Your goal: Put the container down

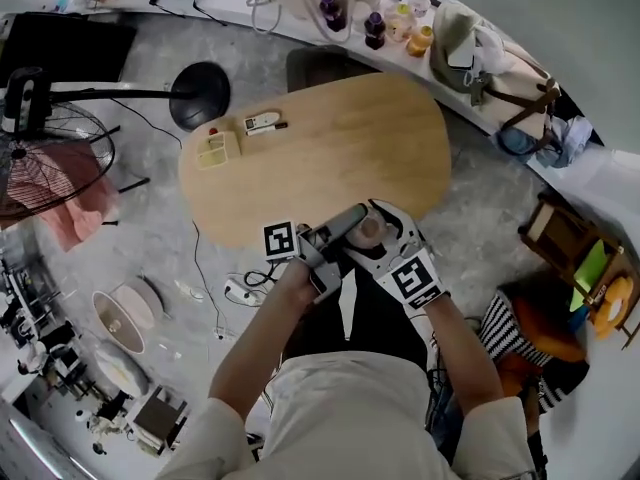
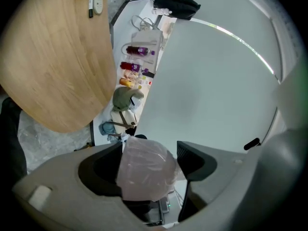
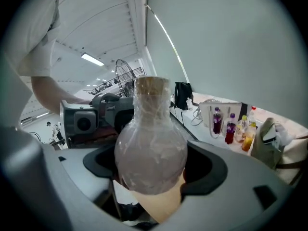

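A flask-shaped container [image 3: 151,148], wrapped in clear film with a pale orange base, sits between the jaws of my right gripper [image 3: 151,172], which is shut on its round body. In the left gripper view the filmy wrapped container [image 2: 144,170] fills the space between the jaws of my left gripper [image 2: 147,165], shut on it. From the head view both grippers meet over the near edge of the oval wooden table [image 1: 330,138]: left gripper [image 1: 322,240], right gripper [image 1: 388,236], container [image 1: 368,230] between them. The left gripper's body [image 3: 89,119] shows behind the container's neck.
On the table's far left lie a small white remote [image 1: 262,123] and a yellow box [image 1: 215,150]. A counter behind carries drink bottles [image 1: 372,28] and a bag [image 1: 470,48]. A floor fan [image 1: 40,158] stands left, cables on the floor.
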Demonstrator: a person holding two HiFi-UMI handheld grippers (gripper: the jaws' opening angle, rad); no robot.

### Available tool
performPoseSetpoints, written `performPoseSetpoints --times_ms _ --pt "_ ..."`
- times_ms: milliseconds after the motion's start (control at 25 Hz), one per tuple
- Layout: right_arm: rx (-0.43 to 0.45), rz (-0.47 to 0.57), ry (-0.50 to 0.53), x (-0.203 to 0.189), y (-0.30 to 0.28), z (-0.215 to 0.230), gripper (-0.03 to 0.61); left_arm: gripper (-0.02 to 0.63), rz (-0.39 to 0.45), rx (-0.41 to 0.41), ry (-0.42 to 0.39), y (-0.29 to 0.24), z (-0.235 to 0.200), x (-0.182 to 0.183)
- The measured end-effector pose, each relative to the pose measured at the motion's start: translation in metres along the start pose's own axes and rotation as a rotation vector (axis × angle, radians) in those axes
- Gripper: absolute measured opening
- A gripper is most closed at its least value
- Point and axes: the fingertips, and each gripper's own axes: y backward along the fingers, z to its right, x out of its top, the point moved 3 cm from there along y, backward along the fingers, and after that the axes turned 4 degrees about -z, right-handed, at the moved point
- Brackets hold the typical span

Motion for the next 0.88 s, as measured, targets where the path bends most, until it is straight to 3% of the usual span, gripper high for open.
performPoseSetpoints --times_ms 400,880 --pt "-0.016 -0.045 -0.068 -0.045 -0.070 0.036 0.391 0.347 0.101 0.035 0.100 0.010 -0.068 0.070" --pt "-0.132 -0.066 -0.166 -0.120 -0.158 0.111 0.391 0.347 0.105 0.092 0.107 0.020 -0.152 0.146"
